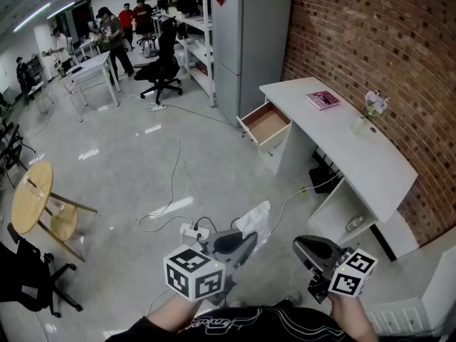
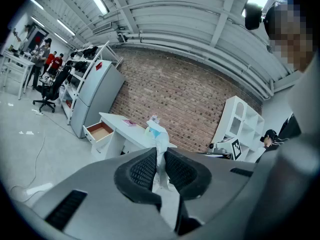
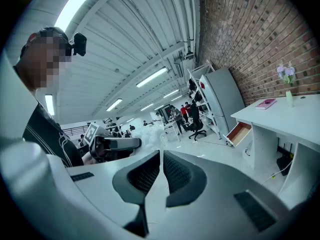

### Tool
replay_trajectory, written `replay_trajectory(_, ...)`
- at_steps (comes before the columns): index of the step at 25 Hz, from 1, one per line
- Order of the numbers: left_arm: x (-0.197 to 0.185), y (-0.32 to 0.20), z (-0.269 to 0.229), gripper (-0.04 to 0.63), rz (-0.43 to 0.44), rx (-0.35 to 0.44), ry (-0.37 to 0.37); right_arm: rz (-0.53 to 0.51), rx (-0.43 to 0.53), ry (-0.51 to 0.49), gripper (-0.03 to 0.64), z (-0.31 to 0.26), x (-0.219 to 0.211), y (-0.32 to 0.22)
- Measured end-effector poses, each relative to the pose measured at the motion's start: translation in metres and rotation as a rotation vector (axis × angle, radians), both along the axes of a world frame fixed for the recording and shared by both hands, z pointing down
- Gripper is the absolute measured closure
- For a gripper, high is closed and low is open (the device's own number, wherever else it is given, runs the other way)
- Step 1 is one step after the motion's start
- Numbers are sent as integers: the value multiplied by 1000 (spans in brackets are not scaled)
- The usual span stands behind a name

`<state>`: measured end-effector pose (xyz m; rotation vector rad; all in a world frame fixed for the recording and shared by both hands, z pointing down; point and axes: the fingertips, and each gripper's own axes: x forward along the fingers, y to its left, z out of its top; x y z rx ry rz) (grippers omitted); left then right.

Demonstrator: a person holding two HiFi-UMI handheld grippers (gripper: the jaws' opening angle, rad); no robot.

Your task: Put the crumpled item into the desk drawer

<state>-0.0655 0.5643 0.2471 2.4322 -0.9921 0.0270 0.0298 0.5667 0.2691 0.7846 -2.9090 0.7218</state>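
Observation:
My left gripper (image 1: pixel 244 243) is shut on the crumpled white item (image 1: pixel 256 221), which sticks up from between its pads (image 2: pixel 161 143). I hold it low in front of me, over the floor. The desk drawer (image 1: pixel 267 122) stands pulled open at the left end of the white desk (image 1: pixel 356 152), well ahead of both grippers; it also shows far off as the drawer (image 2: pixel 99 131). My right gripper (image 1: pixel 308 246) sits beside the left, shut with nothing between its jaws (image 3: pixel 161 166). In the right gripper view the left gripper (image 3: pixel 117 145) and the item (image 3: pixel 150 129) appear.
A pink book (image 1: pixel 323 100) and a flower vase (image 1: pixel 369 114) rest on the desk. A grey fridge (image 1: pixel 249 41) stands behind the drawer. A cable and power strip (image 1: pixel 194 230) lie on the floor. A round wooden table (image 1: pixel 32 197) is at left. People stand far back.

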Motion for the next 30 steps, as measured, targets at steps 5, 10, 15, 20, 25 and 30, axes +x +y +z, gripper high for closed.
replay_trajectory(5, 0, -3, -2, 541, 1, 1, 2, 3, -3, -1, 563, -1, -2, -3)
replay_trajectory(10, -3, 1, 5, 541, 12, -3, -9, 5, 6, 11, 563, 3, -9, 1)
replay_trajectory(15, -4, 1, 4, 541, 40, 8, 22, 17, -2, 47, 563, 6, -11, 0)
replay_trajectory(20, -4, -10, 3, 540, 45, -2, 48, 42, -13, 63, 563, 6, -2, -9)
replay_trajectory(25, -5, -32, 3, 540, 45, -8, 29, 36, -22, 52, 563, 8, -5, -34)
replay_trajectory(30, -5, -74, -1, 541, 33, 8, -2, 24, 4, 32, 563, 7, -3, -79)
